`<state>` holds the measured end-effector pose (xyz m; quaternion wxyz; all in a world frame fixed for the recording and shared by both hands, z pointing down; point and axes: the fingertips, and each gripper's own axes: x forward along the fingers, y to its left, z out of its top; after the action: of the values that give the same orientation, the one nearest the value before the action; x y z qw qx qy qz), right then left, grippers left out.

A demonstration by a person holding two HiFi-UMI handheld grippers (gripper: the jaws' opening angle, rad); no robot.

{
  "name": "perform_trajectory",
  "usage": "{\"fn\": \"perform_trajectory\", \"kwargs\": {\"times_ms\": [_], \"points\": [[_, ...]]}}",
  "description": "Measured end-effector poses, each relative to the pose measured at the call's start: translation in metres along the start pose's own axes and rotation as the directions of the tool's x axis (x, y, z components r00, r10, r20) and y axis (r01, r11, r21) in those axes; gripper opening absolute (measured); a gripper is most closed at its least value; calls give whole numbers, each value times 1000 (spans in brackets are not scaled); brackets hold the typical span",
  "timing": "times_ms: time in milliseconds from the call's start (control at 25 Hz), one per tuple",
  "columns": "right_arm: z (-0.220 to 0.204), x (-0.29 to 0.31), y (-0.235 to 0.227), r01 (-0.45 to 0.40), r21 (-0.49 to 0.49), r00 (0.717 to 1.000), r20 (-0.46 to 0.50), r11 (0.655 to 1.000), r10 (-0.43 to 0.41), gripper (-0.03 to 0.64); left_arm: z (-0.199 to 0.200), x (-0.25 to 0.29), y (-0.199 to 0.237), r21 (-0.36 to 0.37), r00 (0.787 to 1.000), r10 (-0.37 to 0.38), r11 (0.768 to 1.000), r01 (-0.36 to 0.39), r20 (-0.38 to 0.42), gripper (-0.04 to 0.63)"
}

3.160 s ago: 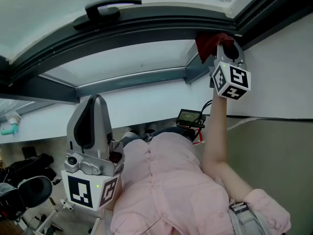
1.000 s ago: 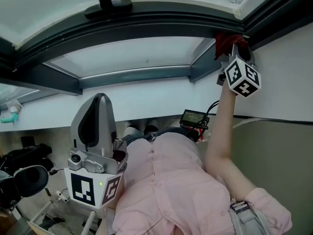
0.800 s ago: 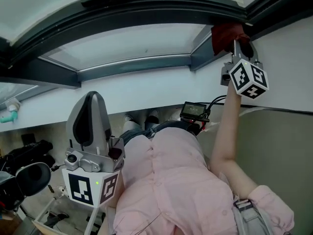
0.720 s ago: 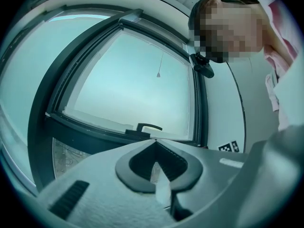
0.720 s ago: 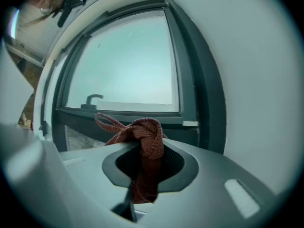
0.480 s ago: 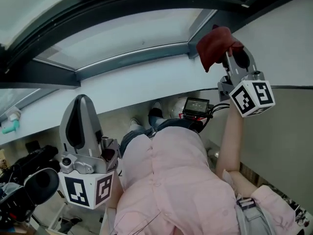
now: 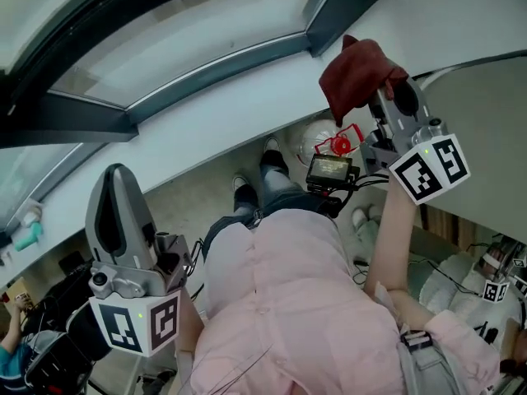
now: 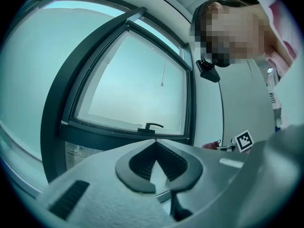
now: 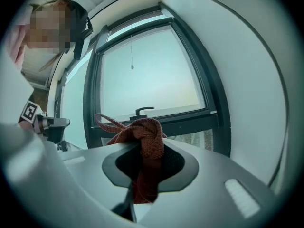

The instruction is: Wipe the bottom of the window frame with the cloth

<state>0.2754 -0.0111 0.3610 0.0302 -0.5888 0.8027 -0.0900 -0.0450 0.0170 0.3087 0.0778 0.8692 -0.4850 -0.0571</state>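
A dark red cloth hangs bunched from my right gripper, which is shut on it and held in the air, apart from the window. The dark grey window frame runs across the top of the head view. In the right gripper view the cloth sits between the jaws of the right gripper, with the frame's bottom bar and handle beyond. My left gripper is low at the left, shut and holding nothing. It is also shut in the left gripper view, where it faces the frame.
A person's pink shirt fills the lower middle. A small screen device and a red object lie below the sill. Another person with a marker cube is at the lower right. The white wall is right of the window.
The right gripper has come away from the frame's bottom right corner, carrying the cloth down and back. The head view has tilted down, so more floor shows. The left gripper stayed low.
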Motion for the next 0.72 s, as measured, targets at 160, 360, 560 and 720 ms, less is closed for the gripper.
{"fn": "perform_trajectory", "kwargs": {"times_ms": [160,360,560,720], "points": [[-16,-20,48,-37,8,999,-13,999,37,67,-5,-29,20,-1,1000,-14,1000,14,-7,-2],[-16,-37,86,-90,8,995,-40,996,90,67,-4,-47,19,-17,999,-53,998,53,2,-2],[-13,-38,104,-108,-27,993,-47,994,107,67,-10,-56,24,-40,999,-52,998,52,5,-2],[-17,-31,105,-93,-17,993,-71,996,92,71,-15,-60,28,-53,1000,-24,998,23,-8,-2]]}}
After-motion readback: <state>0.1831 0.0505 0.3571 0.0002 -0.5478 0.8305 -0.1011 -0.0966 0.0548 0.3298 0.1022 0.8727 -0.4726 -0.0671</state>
